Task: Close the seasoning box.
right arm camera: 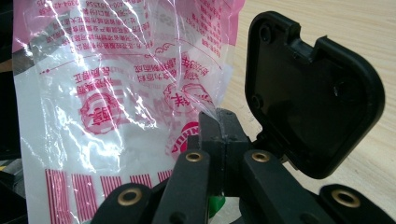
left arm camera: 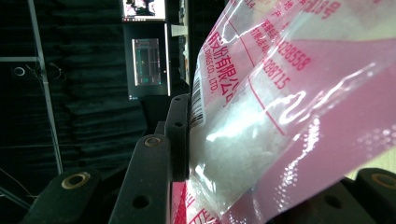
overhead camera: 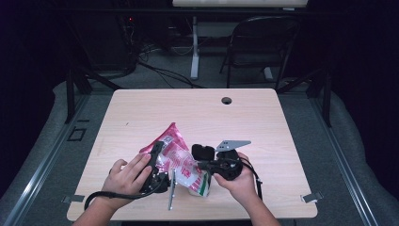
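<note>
Both grippers have hold of one pink and clear plastic bag point(overhead camera: 175, 157) near the front edge of the wooden table point(overhead camera: 197, 108), at about six o'clock on the table top. From the high view, the left gripper point(overhead camera: 155, 162) sits at nine o'clock from the bag and the right gripper point(overhead camera: 207, 165) sits at three o'clock from it. A hand point(overhead camera: 126, 178) is wrapped around the left one, and another hand point(overhead camera: 240, 181) is wrapped around the right one.

In the left gripper view, the bag point(left arm camera: 280, 116) is full of small white grains, and it lies between the two black jaws. One jaw presses flat on the bag's side next to a barcode, and the bag bulges around it. So the left gripper is squeezing the fat part of the bag.

In the right gripper view, the two jaws are pinched tight together on a thin edge of the bag point(right arm camera: 116, 93). The plastic there is crinkled and has red writing on it.

A grey plate point(overhead camera: 231, 144) with three corners sticks up on top of the right gripper. A black cable point(overhead camera: 101, 194) trails from the left gripper toward seven o'clock. Behind the table, at about one o'clock, stands a dark folding chair point(overhead camera: 261, 44)
</note>
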